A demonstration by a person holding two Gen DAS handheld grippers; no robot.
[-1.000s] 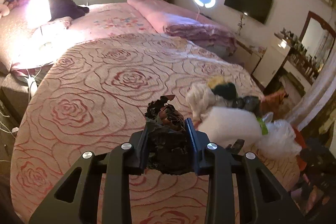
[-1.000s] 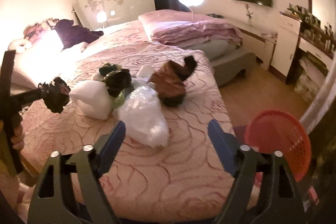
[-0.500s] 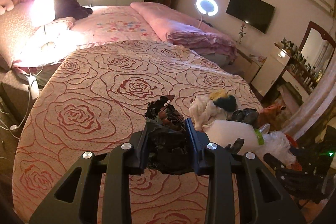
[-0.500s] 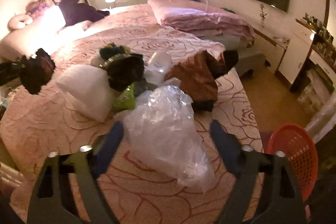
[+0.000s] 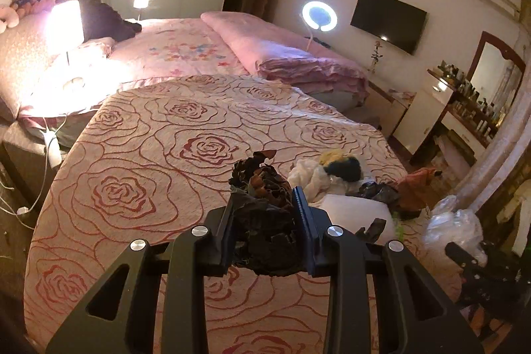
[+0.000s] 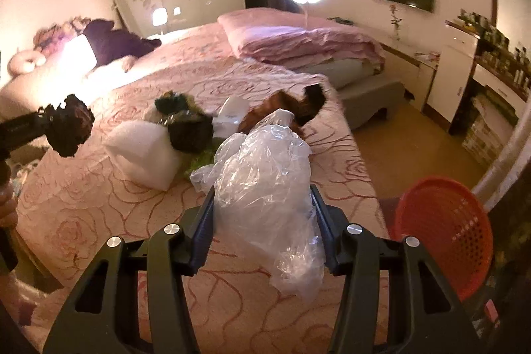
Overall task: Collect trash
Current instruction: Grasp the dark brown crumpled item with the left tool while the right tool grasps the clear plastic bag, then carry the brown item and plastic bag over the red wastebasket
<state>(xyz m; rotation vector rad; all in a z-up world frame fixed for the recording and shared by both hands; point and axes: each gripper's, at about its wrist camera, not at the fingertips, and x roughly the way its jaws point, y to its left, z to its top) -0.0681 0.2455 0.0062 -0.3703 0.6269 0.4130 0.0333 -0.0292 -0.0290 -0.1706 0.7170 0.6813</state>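
Note:
My left gripper (image 5: 264,198) is shut on a dark crumpled wad of trash (image 5: 265,221), held above the rose-patterned bedspread (image 5: 132,155). The right wrist view shows that wad (image 6: 69,128) at the far left, clear of the bed. My right gripper (image 6: 262,191) is closing on a clear plastic bag (image 6: 265,168). Both pads touch the bag's sides, and its lower end hangs down between the fingers. The bag (image 5: 454,224) also shows at the right edge of the left wrist view. Behind it lies a heap of trash: a white bag (image 6: 146,148), a black bag (image 6: 189,131) and a brown wrapper (image 6: 282,108).
A red perforated basket (image 6: 444,231) stands on the floor right of the bed's corner. A folded pink quilt (image 6: 298,42) lies at the far side of the bed. Lamps glow at the left. A dresser (image 6: 481,82) lines the right wall.
My right gripper moved forward over the clear plastic bag and its jaws narrowed from wide open to the bag's sides. The left gripper kept its hold and barely moved.

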